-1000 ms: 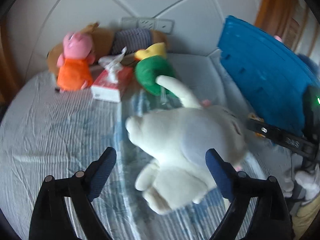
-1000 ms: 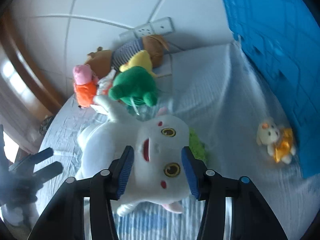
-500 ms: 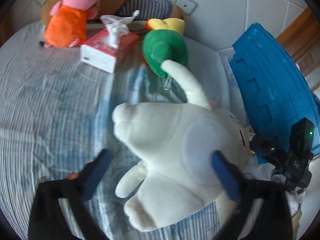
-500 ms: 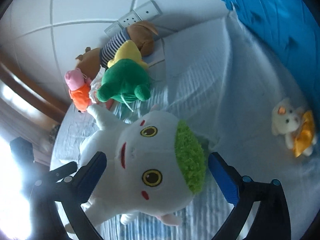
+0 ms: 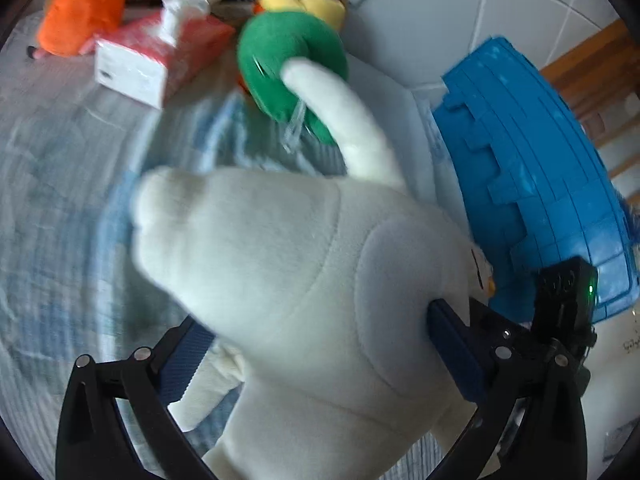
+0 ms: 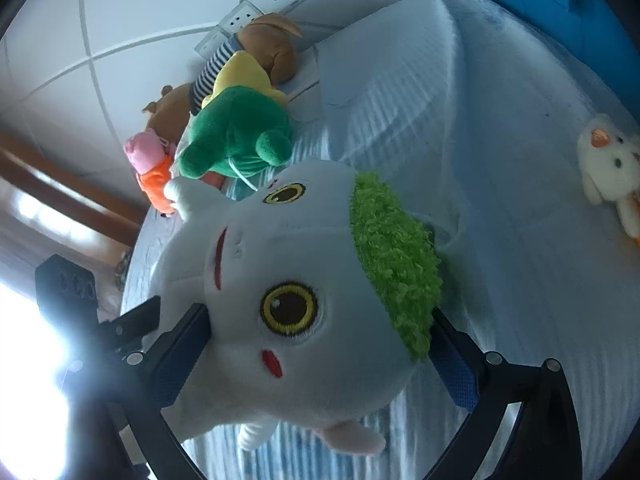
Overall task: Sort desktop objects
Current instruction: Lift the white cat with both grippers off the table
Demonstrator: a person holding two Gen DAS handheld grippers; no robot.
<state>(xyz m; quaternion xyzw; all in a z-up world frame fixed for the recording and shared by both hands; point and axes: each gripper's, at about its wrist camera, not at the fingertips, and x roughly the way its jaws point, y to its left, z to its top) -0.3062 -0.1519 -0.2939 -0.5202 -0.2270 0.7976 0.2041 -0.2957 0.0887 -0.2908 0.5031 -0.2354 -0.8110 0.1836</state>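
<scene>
A big white plush toy [image 5: 304, 280] with yellow eyes and a green tuft lies on the striped blue cloth. My left gripper [image 5: 320, 344] is wide open around its body, the blue pads touching both sides. My right gripper [image 6: 316, 348] is wide open around its head [image 6: 304, 292], one pad at the mouth side and one at the green tuft [image 6: 392, 256]. Behind it lie a green and yellow plush [image 5: 288, 64], a pink pig plush in orange [image 5: 84, 8] and a brown striped plush [image 6: 248, 52].
A red and white tissue box [image 5: 156, 60] sits at the back left. A blue plastic crate [image 5: 532, 184] stands on the right. A small white plush with a yellow bow [image 6: 612, 168] lies near the crate. A tiled wall with sockets [image 6: 256, 8] is behind.
Both grippers moved forward onto the white plush. The right gripper opened from a narrow gap to a wide one and now brackets the head; the left now brackets the body.
</scene>
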